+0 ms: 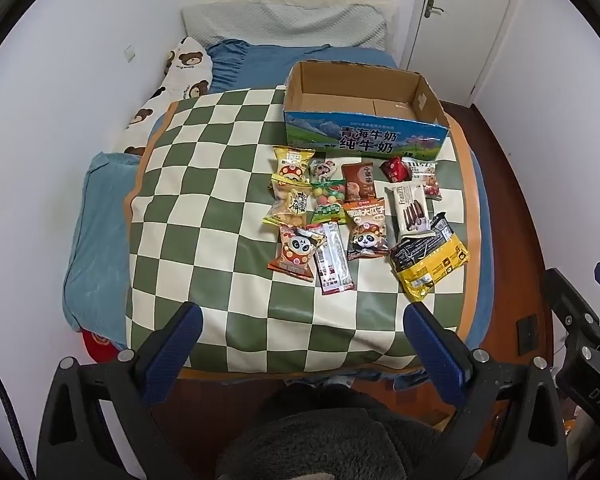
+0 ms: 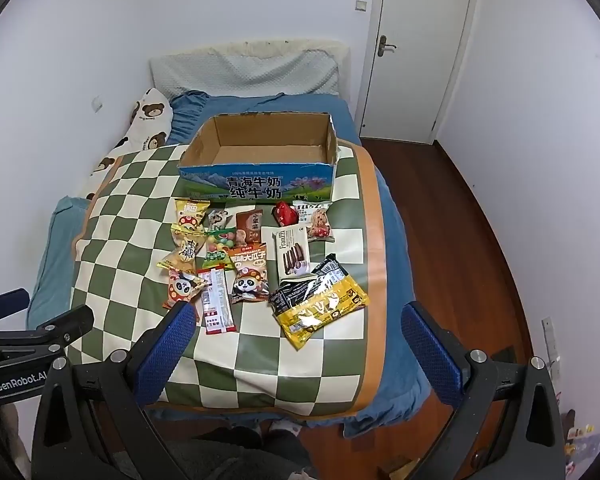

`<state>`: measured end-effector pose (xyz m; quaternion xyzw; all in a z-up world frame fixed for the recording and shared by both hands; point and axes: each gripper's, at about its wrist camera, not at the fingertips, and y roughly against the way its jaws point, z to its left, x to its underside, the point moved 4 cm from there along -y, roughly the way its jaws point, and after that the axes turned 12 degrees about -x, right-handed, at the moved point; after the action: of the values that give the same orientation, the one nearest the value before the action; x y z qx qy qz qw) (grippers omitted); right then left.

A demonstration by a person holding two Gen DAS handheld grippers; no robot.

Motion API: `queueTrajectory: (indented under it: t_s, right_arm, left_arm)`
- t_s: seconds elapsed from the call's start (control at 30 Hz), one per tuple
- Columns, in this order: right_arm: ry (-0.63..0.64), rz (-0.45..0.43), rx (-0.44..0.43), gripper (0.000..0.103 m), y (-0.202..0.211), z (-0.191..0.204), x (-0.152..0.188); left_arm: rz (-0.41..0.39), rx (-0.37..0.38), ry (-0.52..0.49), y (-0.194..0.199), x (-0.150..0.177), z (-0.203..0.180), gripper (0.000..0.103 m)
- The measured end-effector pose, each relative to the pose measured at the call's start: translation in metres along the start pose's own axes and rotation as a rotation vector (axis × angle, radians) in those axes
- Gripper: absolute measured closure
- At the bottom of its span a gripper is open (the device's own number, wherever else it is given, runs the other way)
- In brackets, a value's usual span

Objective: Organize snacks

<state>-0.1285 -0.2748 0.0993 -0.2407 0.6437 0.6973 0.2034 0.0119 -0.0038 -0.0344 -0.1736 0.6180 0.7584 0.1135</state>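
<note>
Several snack packets lie on a green-and-cream checkered mat on a bed. Among them are a yellow-and-black bag, a white Franzzi wafer pack, a panda packet and a long red-and-white stick pack. An empty open cardboard milk box stands behind them. My left gripper is open and empty, held back from the mat's near edge. My right gripper is open and empty, hovering over the near packets.
Blue bedding, a bear-print pillow and a grey pillow surround the mat. A white door and wooden floor lie to the right. The other gripper shows at the frame edges.
</note>
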Motion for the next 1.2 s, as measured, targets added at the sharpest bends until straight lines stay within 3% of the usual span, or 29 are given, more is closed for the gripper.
queueTrajectory:
  t_s: [1.2]
  right_arm:
    - [0.001, -0.011, 0.000, 0.000, 0.007, 0.000, -0.001]
  left_arm:
    - [-0.021, -0.006, -0.001, 0.011, -0.001, 0.002, 0.000]
